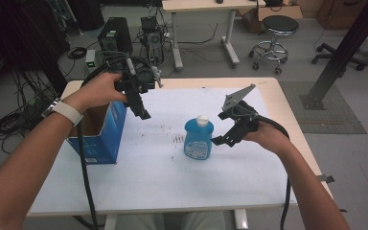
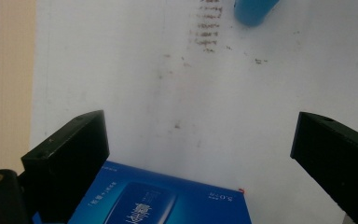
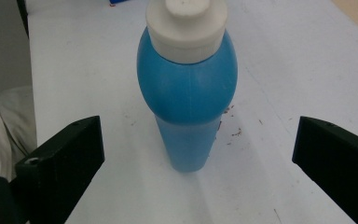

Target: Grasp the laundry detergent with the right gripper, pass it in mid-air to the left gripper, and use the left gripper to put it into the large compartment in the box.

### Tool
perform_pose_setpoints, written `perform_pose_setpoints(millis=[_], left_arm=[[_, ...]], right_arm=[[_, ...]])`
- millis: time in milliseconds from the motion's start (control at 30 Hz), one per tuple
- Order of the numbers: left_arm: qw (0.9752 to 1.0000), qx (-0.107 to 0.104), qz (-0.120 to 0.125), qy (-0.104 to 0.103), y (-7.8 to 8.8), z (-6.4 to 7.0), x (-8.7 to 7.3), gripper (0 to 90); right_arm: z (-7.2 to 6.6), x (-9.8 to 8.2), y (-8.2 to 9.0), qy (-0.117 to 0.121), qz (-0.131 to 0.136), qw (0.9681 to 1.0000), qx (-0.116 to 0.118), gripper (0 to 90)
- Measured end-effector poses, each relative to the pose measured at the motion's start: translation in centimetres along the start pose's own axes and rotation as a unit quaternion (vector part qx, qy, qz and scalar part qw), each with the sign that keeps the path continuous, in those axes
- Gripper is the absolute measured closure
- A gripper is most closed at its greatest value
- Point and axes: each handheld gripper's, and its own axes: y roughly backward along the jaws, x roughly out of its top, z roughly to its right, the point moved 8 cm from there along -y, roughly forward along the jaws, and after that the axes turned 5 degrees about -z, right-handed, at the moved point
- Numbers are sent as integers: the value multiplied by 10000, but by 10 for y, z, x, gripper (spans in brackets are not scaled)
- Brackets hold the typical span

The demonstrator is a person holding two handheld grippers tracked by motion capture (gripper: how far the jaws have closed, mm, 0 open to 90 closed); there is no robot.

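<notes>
Blue bottle (image 1: pixel 199 139) upright just beside spread right claw (image 1: pixel 224 139), left claw (image 1: pixel 143 112) spread above box (image 1: pixel 100 136)

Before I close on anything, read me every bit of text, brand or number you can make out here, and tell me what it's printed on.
"5.0": small print, seen upside down in the left gripper view, near the corner of the blue box; even this reading is uncertain.
Blue box, larger white lettering and the panel on its face: too blurred to read.
Blue box side in the high view: pale marks near the bottom, too small to read.
Blue bottle: front label too small to read.
White cap: no text.
</notes>
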Motion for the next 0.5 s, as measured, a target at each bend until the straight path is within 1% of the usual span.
perform_pose_setpoints(millis=[67, 133, 200, 500], left_arm=[[10000, 0, 6, 5, -1, 0, 0, 47], [10000, -10, -15, 15, -1, 0, 0, 47], [10000, -8, 1, 17, -1, 1, 0, 47], [10000, -10, -10, 22, -2, 1, 1, 47]], right_arm=[[0, -2, -1, -10, 59, 10000, 1, 17], [1, -2, -2, -34, 51, 10000, -39, 17], [0, -3, -3, -22, 73, 10000, -2, 17], [-1, -7, -11, 6, 95, 10000, 1, 15]])
